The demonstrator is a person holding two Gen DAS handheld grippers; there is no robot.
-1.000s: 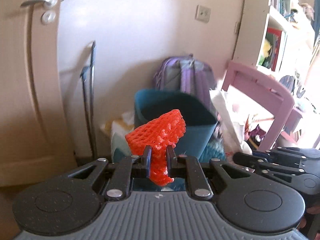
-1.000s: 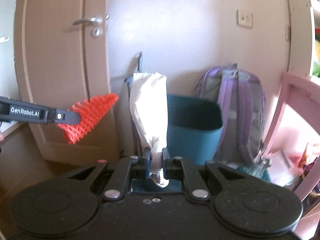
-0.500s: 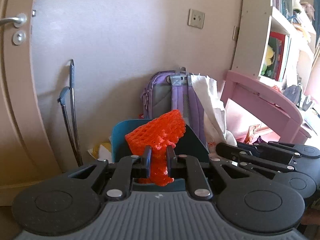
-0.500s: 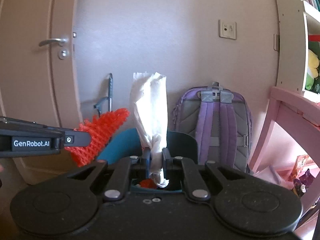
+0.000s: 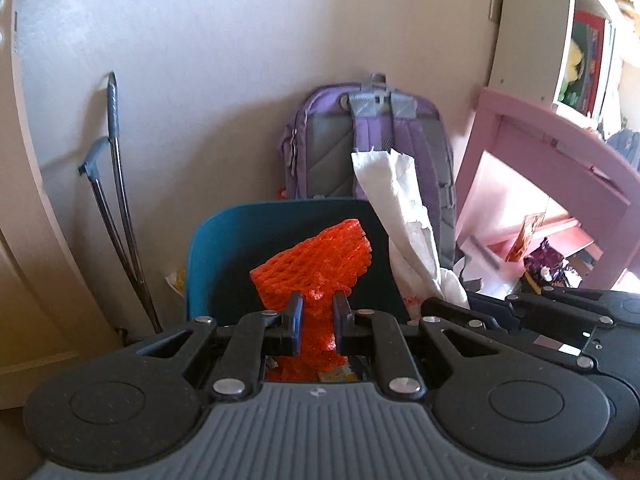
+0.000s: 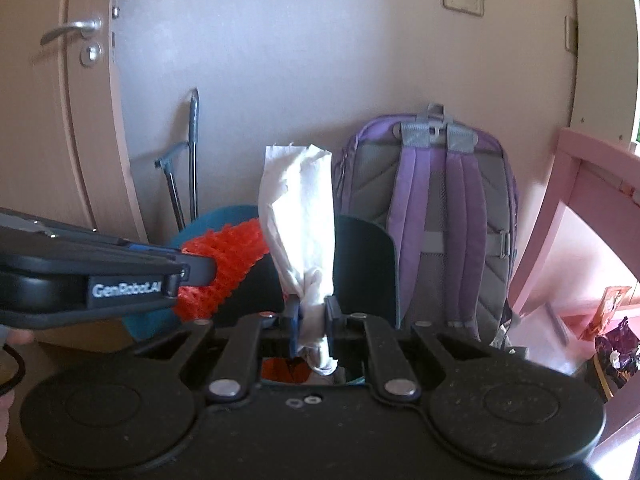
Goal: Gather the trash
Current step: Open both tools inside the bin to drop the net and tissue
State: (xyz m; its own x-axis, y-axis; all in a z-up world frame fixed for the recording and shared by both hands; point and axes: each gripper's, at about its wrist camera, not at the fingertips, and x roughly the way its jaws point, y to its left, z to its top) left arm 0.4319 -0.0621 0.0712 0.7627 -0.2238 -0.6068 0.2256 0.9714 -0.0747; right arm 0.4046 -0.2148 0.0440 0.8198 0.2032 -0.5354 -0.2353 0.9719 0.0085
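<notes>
Left wrist view: left gripper pinches orange foam netting over the teal bin. Beside it on the right, the right gripper clamps a crumpled white paper towel above the same bin, purple backpack behind.

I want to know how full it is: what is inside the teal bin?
Little shows. Past the left gripper and its orange foam net, the teal bin holds orange and yellowish scraps at the bottom. The grippers and the white paper cover the rest.
</notes>
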